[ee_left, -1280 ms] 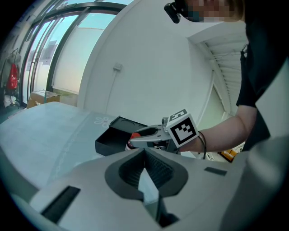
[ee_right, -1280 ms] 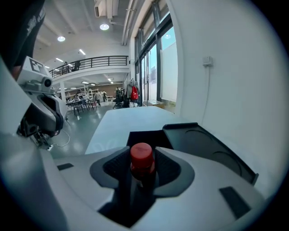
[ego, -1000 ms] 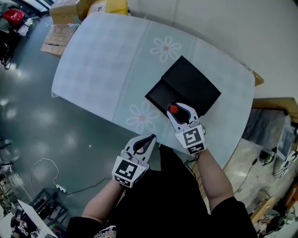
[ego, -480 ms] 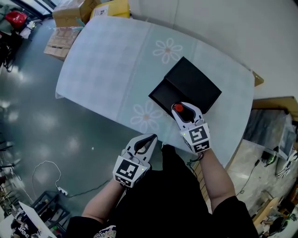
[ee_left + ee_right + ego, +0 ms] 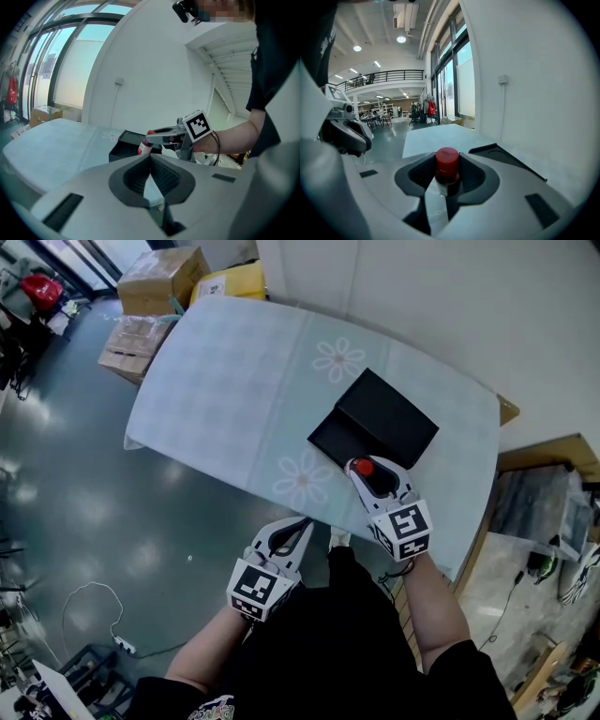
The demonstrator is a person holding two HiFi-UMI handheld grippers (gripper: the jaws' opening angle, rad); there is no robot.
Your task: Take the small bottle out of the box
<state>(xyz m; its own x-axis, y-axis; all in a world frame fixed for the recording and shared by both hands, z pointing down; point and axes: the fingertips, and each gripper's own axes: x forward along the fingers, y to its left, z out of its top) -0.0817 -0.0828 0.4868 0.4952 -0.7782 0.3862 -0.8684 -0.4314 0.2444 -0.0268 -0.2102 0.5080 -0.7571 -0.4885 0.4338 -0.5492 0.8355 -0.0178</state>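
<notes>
The right tool (image 5: 371, 474) clamps the red-capped small bottle (image 5: 447, 166) by the black box (image 5: 384, 418), label print unreadable; the left tool (image 5: 286, 535) is closed.

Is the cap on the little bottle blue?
No, the small bottle seen in the right gripper view has a bright red cap.

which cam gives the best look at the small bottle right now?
Right gripper view: the small bottle sits large and central, with its red cap and neck clamped in the right gripper. The left gripper view shows it small and side-on, with its white label. The head view shows only the red cap from above.
</notes>
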